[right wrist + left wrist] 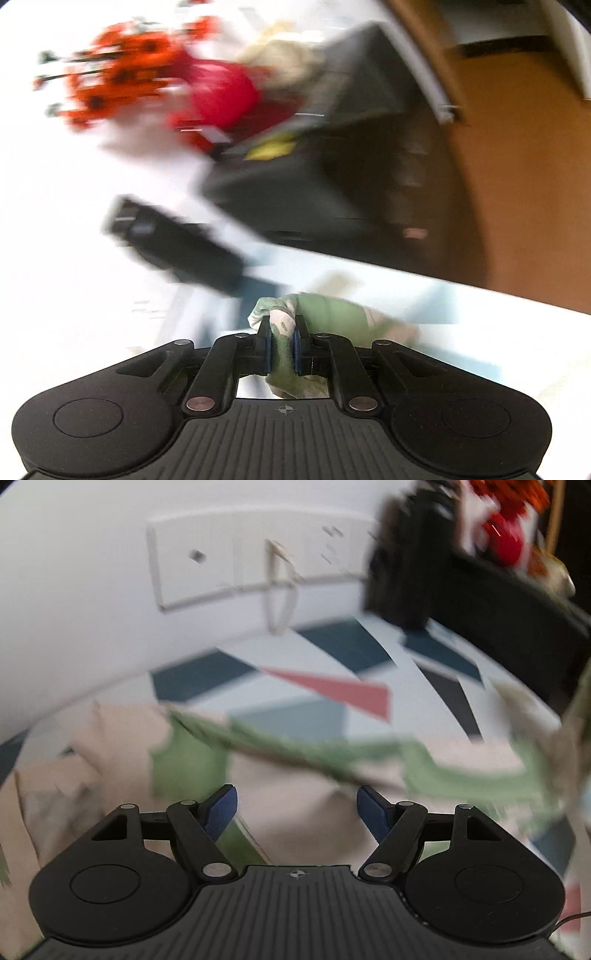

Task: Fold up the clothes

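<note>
The left gripper (297, 812) is being held tilted down over the clothes (280, 790), with its jaws standing wide apart and nothing being pinched between them. The right gripper (282, 345) is being held tilted down too, and its jaws are being pressed tight on a bunched green and cream bit of the clothes (284, 354). The clothes are being spread across a patterned cloth (332, 690) on the flat top, just below the left gripper's blue pads (221, 812). Open room is being left beyond the clothes, up to the white wall (92, 590). A dark box (295, 184) is being seen at the far edge. Red and orange things (177, 88) are being blurred too much to tell.
</note>
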`<action>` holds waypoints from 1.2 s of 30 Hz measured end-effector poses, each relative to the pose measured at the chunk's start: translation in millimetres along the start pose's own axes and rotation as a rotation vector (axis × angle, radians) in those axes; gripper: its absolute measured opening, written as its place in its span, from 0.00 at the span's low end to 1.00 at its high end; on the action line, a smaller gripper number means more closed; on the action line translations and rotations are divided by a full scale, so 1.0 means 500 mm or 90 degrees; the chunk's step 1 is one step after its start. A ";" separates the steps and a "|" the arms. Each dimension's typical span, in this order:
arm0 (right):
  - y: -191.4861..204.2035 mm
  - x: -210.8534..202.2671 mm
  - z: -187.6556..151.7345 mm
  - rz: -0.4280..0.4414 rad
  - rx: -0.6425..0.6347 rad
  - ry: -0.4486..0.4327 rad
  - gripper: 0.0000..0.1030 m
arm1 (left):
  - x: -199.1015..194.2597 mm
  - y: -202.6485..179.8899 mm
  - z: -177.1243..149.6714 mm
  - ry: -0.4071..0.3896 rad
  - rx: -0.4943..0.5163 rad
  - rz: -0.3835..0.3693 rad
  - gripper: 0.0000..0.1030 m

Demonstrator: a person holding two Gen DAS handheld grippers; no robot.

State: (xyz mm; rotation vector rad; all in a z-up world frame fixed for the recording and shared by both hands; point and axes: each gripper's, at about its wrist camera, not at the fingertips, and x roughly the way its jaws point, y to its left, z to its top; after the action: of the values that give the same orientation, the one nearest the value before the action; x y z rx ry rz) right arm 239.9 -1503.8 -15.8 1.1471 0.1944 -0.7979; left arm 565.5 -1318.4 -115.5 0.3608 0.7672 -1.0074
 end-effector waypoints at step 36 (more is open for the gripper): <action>0.300 0.240 -0.195 0.187 -0.177 0.284 0.10 | -0.261 0.112 -0.003 -0.037 -0.013 -0.173 0.71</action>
State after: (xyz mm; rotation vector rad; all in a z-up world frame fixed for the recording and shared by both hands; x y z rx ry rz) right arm 448.2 -1448.6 -9.8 1.0440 0.4811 -0.2373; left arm 572.7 -1208.1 -26.4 0.2111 0.7873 -1.2585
